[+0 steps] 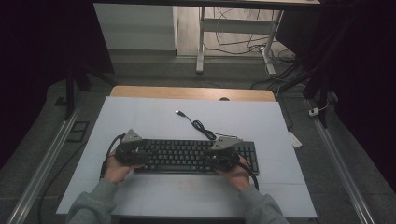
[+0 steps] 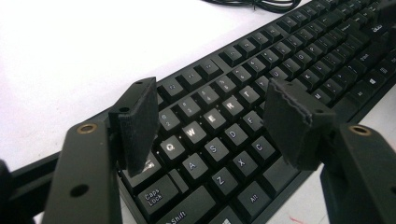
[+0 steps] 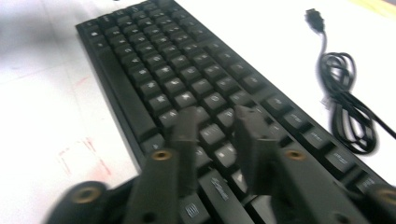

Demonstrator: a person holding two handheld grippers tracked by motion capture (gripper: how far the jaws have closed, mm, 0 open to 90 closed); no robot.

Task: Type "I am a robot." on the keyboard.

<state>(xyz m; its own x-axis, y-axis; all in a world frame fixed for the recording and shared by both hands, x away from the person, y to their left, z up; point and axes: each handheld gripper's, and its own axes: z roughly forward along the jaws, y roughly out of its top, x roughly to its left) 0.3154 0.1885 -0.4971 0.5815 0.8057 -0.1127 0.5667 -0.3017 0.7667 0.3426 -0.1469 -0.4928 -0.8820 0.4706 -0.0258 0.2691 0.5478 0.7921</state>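
Note:
A black keyboard (image 1: 187, 156) lies across the white mat, and both grippers hover over it. My left gripper (image 1: 148, 156) is over the keyboard's left end. In the left gripper view its jaws (image 2: 212, 116) stand wide apart above the Q, W, E, R keys of the keyboard (image 2: 280, 60), with nothing between them. My right gripper (image 1: 211, 159) is over the right part of the keys. In the right gripper view, which is blurred, its jaws (image 3: 215, 126) stand a narrow gap apart just above the keyboard (image 3: 154, 60), gripping nothing.
The keyboard's black cable (image 1: 201, 126) coils behind it on the white mat (image 1: 140, 116) and ends in a loose USB plug (image 1: 179, 112). That cable (image 3: 345, 107) and plug (image 3: 315, 18) lie to the right in the right gripper view. A desk frame (image 1: 201, 42) stands beyond the table.

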